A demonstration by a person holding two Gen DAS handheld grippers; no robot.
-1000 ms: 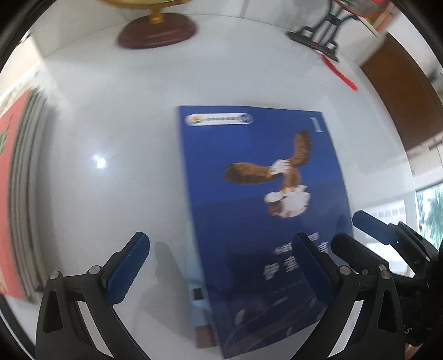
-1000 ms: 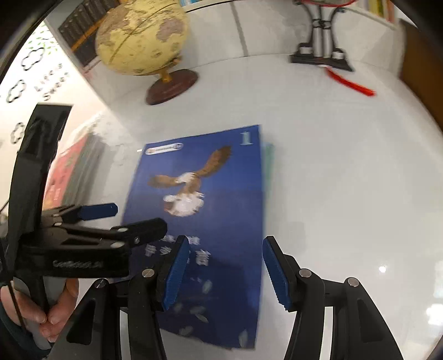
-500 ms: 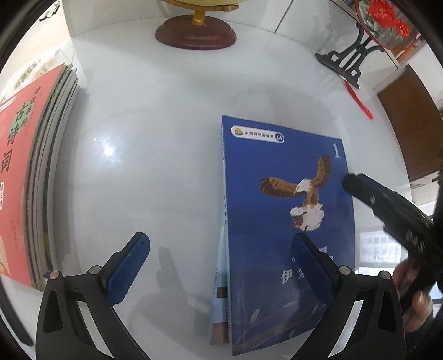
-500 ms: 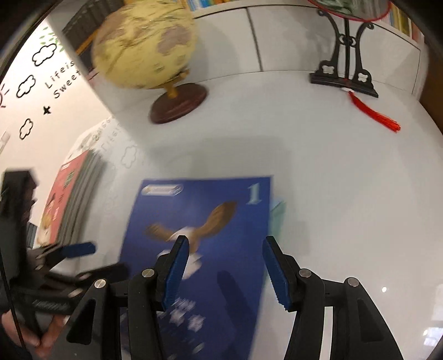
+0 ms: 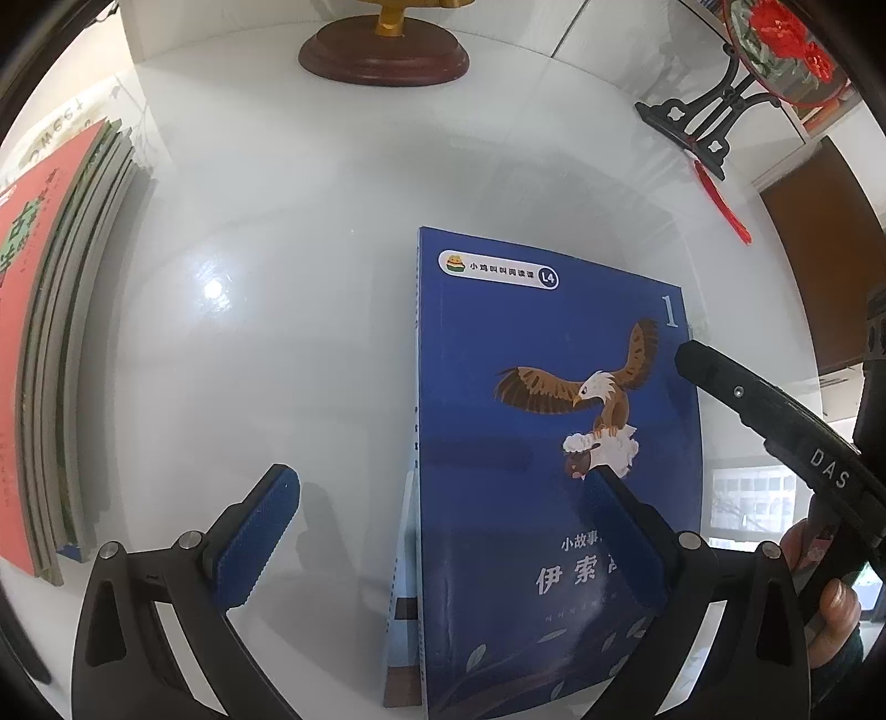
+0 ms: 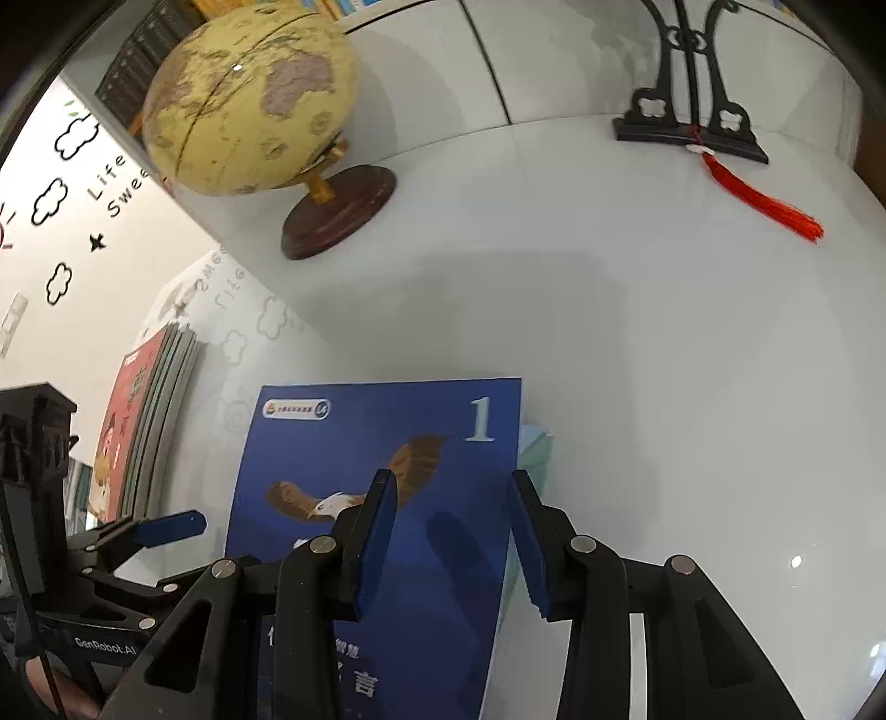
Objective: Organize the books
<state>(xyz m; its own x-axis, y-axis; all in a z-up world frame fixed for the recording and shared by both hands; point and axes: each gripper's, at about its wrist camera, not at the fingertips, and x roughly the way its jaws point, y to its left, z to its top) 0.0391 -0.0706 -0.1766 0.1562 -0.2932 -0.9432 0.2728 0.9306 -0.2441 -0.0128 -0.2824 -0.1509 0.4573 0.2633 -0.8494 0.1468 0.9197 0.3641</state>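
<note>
A blue book with an eagle on its cover (image 5: 554, 443) lies flat on the white table, on top of a lighter book whose edge shows at its left (image 5: 401, 609). It also shows in the right wrist view (image 6: 376, 498), where a pale green edge (image 6: 534, 448) sticks out at its right. My left gripper (image 5: 437, 537) is open and empty, above the book's near left edge. My right gripper (image 6: 451, 548) is open and empty, above the book's right part. A stack of books with a red cover (image 5: 50, 343) lies at the left.
A globe (image 6: 249, 99) on a brown wooden base (image 5: 382, 52) stands at the back. A black ornament stand (image 6: 689, 119) with a red tassel (image 6: 758, 199) is at the back right. The white table (image 5: 249, 277) is glossy.
Both grippers have pulled back and up from the blue book, so more of the table shows. The book lies where it was. Both grippers stay open.
</note>
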